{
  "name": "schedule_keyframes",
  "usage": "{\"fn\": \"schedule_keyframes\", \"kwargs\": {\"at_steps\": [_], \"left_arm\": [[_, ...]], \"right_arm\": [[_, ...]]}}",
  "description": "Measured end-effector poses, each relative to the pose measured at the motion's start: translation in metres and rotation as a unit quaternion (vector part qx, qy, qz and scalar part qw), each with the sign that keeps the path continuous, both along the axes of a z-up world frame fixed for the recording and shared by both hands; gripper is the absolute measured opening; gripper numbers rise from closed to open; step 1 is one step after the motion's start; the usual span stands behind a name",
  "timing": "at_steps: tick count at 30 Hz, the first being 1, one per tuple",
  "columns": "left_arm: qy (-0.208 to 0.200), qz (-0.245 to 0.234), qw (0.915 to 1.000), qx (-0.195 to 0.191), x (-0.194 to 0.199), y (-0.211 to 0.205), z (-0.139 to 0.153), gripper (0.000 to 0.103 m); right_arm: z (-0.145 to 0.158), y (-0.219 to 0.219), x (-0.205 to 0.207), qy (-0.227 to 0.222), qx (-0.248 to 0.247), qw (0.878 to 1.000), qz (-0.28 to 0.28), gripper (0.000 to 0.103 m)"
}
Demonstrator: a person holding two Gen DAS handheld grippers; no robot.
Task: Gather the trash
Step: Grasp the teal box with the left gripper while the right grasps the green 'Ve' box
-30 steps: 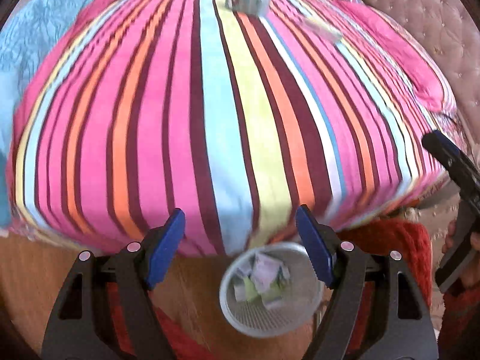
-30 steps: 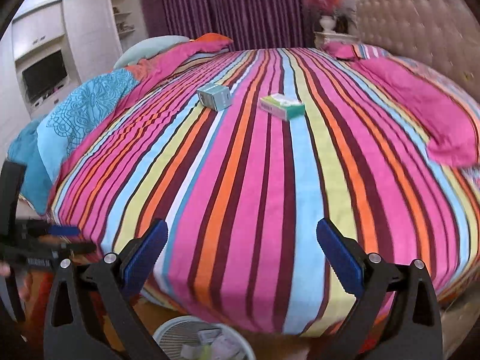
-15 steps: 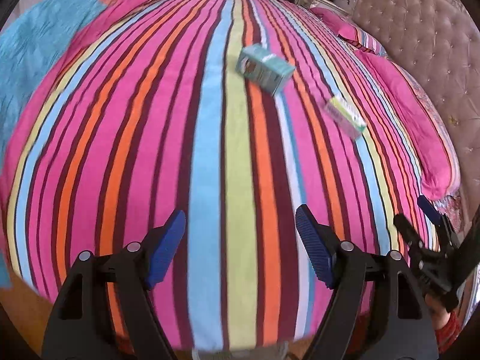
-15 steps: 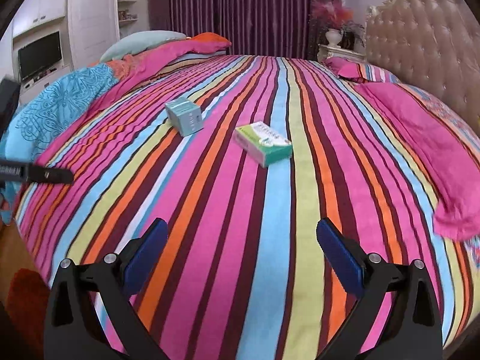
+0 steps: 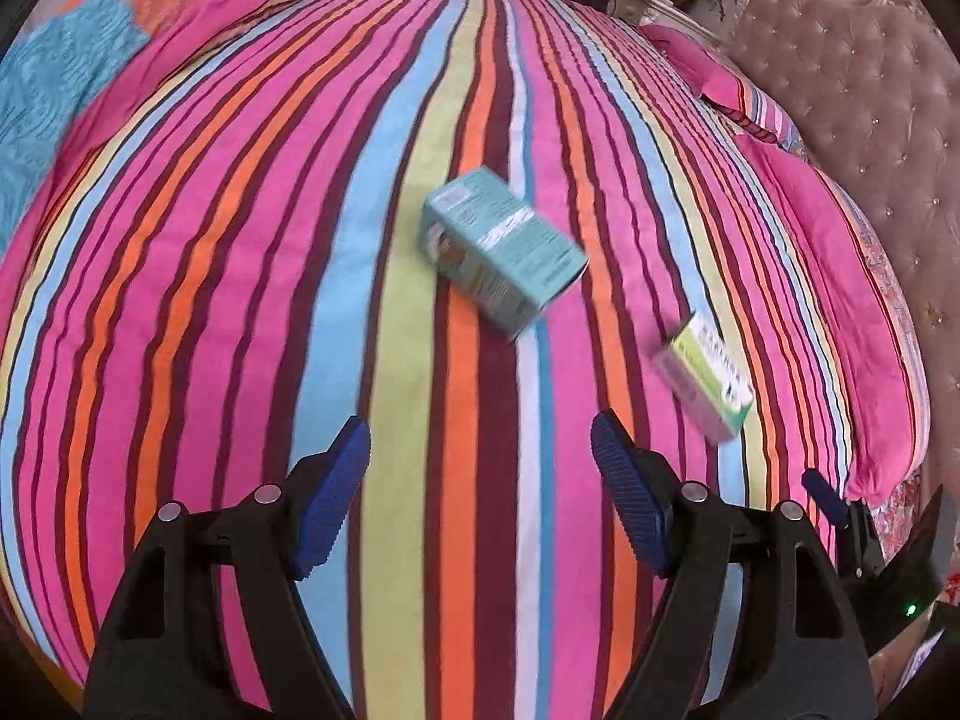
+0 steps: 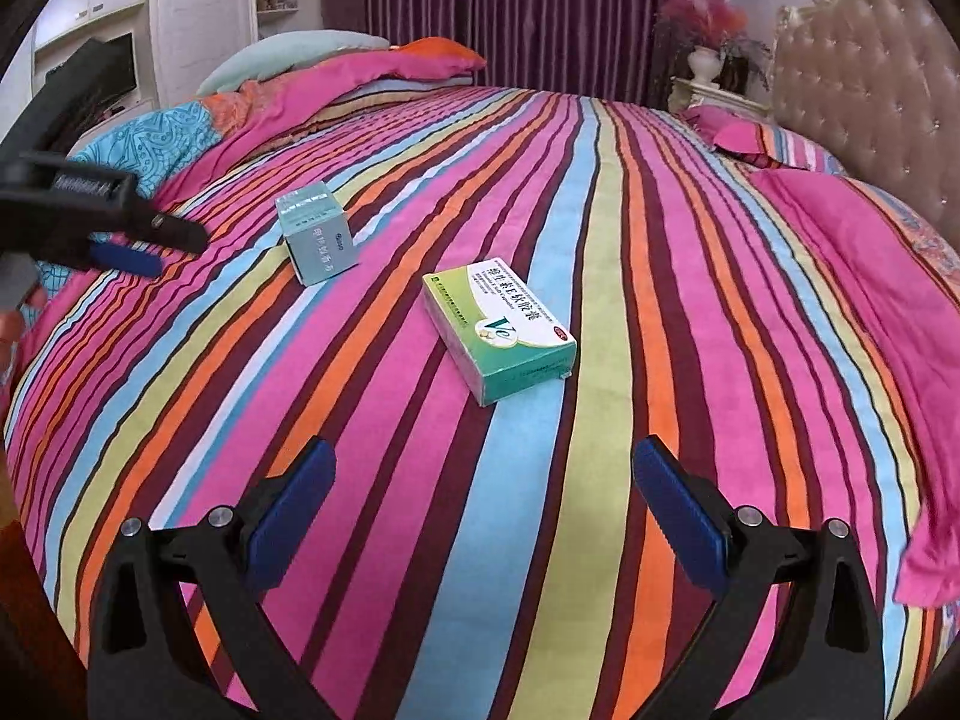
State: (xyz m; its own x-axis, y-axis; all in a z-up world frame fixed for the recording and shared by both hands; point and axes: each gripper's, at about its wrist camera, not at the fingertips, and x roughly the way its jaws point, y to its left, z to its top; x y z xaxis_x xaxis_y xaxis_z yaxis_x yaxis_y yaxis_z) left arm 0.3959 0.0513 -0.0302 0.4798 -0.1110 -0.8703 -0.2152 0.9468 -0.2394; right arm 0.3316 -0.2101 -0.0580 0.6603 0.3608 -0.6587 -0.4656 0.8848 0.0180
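Note:
Two small cartons lie on a striped bedspread (image 5: 240, 276). A teal carton (image 5: 501, 252) lies ahead of my left gripper (image 5: 480, 474), which is open and empty above the bed. In the right wrist view the same teal carton (image 6: 317, 234) stands at the left. A flat green-and-white medicine box (image 6: 498, 329) lies just ahead of my right gripper (image 6: 480, 498), also open and empty. That green box (image 5: 708, 375) shows blurred at the right of the left wrist view. Each gripper appears at the edge of the other's view.
A pink blanket (image 6: 864, 276) is bunched along the bed's right side by a tufted headboard (image 6: 864, 60). Pillows and a blue patterned cover (image 6: 150, 138) lie at the far left. Purple curtains, a nightstand with a vase (image 6: 705, 66) and white cabinets stand behind.
Both grippers have moved from the bed's edge, over a mesh wastebasket on the floor, out across the bedspread toward the two cartons. The basket has dropped out of view. Both stayed open.

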Motion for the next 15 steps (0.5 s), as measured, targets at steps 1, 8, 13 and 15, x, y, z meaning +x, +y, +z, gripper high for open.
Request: {"fn": "schedule_keyframes", "kwargs": {"at_steps": [1,8,13,15], "left_arm": [[0.001,-0.004,1.0000,0.000,0.009,-0.002,-0.001,0.074],[0.011,0.008,0.9997,-0.019,0.048,-0.003,-0.007,0.074],[0.016,0.044,0.9974,-0.054,0.069,-0.001,-0.008,0.074],[0.019,0.047,0.9974,-0.051,0.079,-0.004,-0.007,0.074]], "right_arm": [[-0.001,0.000,0.003,0.000,-0.001,1.000,0.004,0.095],[-0.005,-0.001,0.026,0.003,-0.004,1.000,0.019,0.095],[-0.008,0.002,0.039,0.004,-0.003,0.999,0.036,0.095],[-0.007,0.004,0.042,0.001,-0.004,0.999,0.046,0.095]]}}
